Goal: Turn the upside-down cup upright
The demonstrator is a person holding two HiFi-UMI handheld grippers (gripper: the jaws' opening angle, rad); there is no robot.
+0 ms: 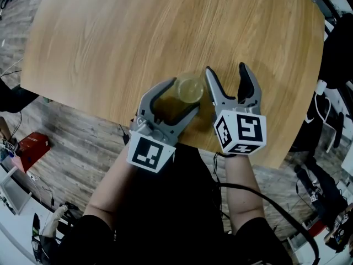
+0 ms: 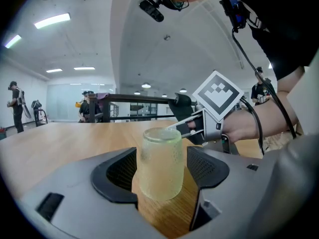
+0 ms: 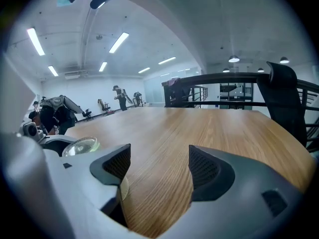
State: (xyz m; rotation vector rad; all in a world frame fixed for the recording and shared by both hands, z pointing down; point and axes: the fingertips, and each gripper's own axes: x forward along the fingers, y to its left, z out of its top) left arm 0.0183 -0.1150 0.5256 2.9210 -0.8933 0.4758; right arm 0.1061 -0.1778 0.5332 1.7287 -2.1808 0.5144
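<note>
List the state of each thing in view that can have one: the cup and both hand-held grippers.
cup: upside down, base up, standing on the table.
left hand-held gripper: open, jaws either side of the cup, no firm grip visible.
right hand-held gripper: open, empty, only bare table between its jaws.

One cup (image 1: 189,90), one table (image 1: 110,37), two hand-held grippers, left (image 1: 182,96) and right (image 1: 226,69).
</note>
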